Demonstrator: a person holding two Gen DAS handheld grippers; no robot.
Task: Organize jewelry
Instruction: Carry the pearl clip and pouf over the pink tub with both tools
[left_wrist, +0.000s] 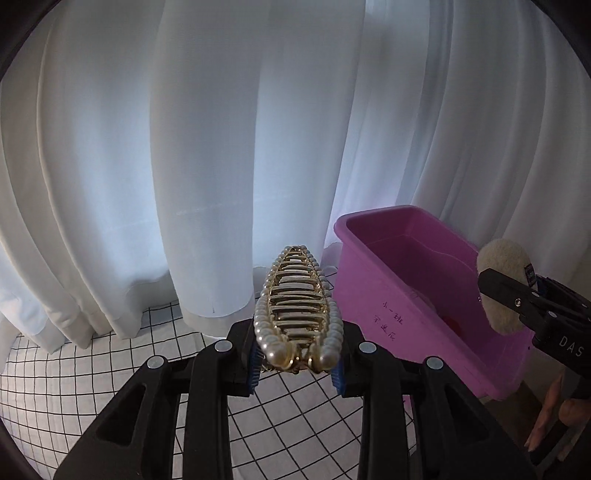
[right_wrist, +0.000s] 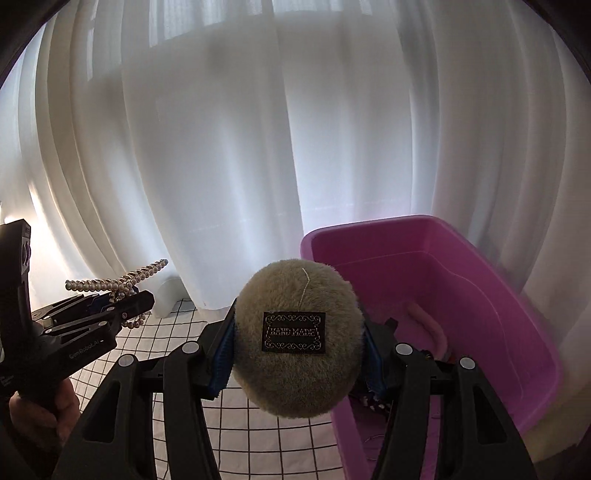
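My left gripper (left_wrist: 297, 360) is shut on a gold hair claw edged with pearls (left_wrist: 297, 314), which sticks out forward between the blue pads above the checked cloth. In the right wrist view the same pearl claw (right_wrist: 122, 282) shows at the far left in the left gripper (right_wrist: 123, 301). My right gripper (right_wrist: 297, 363) is shut on a round beige fluffy hair accessory (right_wrist: 295, 343) with a dark "HAND MADE" label. It hangs just left of the purple plastic bin (right_wrist: 491, 306). In the left wrist view the fluffy piece (left_wrist: 502, 284) and right gripper (left_wrist: 517, 301) sit at the right, beside the bin (left_wrist: 406, 314).
White curtains (left_wrist: 221, 147) close off the whole back. A white cloth with a black grid (left_wrist: 288, 417) covers the table. Inside the bin lie a pink band (right_wrist: 432, 328) and some small dark items. A person's hand (right_wrist: 40, 410) grips the left handle.
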